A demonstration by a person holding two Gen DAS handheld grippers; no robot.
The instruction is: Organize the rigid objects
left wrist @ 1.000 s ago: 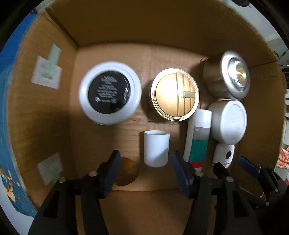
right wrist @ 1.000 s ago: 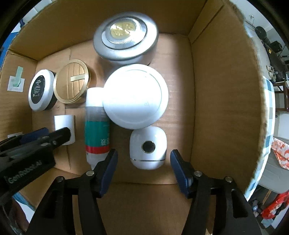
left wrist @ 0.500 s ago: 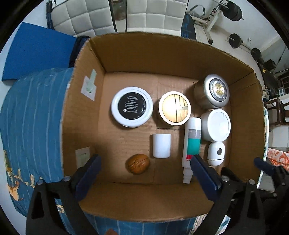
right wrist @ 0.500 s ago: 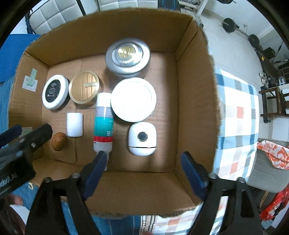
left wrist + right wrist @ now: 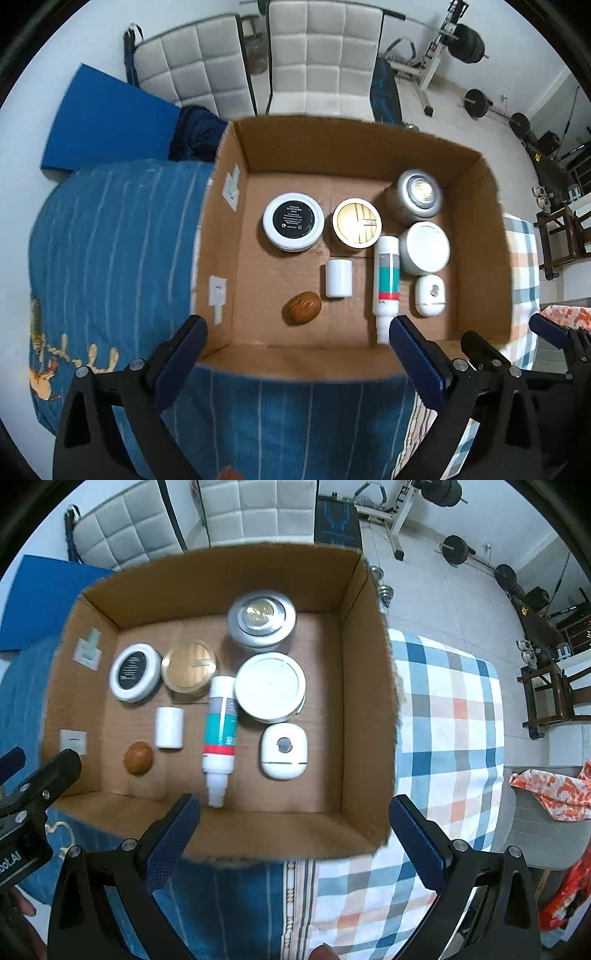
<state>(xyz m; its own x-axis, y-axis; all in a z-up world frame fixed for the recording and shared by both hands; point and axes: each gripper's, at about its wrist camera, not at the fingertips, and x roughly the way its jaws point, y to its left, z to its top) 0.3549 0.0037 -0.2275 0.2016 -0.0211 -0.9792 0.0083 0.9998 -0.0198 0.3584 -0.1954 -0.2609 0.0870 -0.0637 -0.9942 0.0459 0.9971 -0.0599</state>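
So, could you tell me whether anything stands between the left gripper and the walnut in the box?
Only the cardboard box's near wall lies between the open left gripper and the walnut; from above, nothing covers it, and the white cylinder lies just beyond it.

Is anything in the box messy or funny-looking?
Nothing is spilled or broken. The only odd one is the brown walnut-like nut near the front left of the cardboard box: it's the one natural thing among jars, a spray bottle lying on its side, and a small white cylinder, also lying down.
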